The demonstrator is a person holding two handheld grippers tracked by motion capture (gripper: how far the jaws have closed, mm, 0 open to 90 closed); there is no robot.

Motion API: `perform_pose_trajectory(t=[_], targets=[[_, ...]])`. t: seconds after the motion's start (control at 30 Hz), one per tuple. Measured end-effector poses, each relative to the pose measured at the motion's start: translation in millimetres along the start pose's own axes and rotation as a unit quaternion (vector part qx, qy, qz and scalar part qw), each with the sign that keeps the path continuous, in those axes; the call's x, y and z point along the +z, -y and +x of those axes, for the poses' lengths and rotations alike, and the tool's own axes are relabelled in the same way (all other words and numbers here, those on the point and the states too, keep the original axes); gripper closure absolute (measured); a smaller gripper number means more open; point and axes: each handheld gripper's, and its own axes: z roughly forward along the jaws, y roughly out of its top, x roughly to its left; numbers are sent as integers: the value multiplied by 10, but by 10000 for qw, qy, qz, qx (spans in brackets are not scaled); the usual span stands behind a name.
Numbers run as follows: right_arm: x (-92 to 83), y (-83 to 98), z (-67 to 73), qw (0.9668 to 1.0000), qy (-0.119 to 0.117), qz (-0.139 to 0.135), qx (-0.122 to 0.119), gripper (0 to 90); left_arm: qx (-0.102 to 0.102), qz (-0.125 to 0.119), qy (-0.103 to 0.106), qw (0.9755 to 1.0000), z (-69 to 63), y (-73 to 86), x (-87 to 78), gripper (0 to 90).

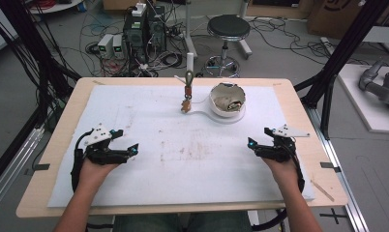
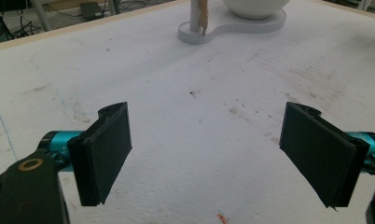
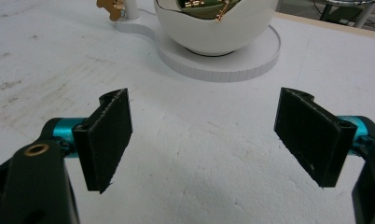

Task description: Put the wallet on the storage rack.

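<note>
Round white bowl (image 3: 218, 32) on its flat white base (gold trinkets inside) sits well ahead of the right gripper (image 3: 204, 144); both it and the left gripper (image 2: 206, 154) are spread wide, grasping nothing. A careless reach could tip it.

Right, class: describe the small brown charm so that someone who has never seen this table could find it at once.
Start at the white mat covering the table and look to its far edge, where a white bowl sits on a flat white base. At the base's narrow left end stands a thin post, and the charm hangs beside it. It is the one small brown piece dangling there, outside the bowl.
</note>
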Motion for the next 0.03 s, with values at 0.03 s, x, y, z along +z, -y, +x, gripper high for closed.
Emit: perform_pose_trajectory(t=[0.03], targets=[[-3, 1, -1, 10000, -7, 6, 37, 195, 1, 1, -4, 10000, 3, 2, -1, 166]])
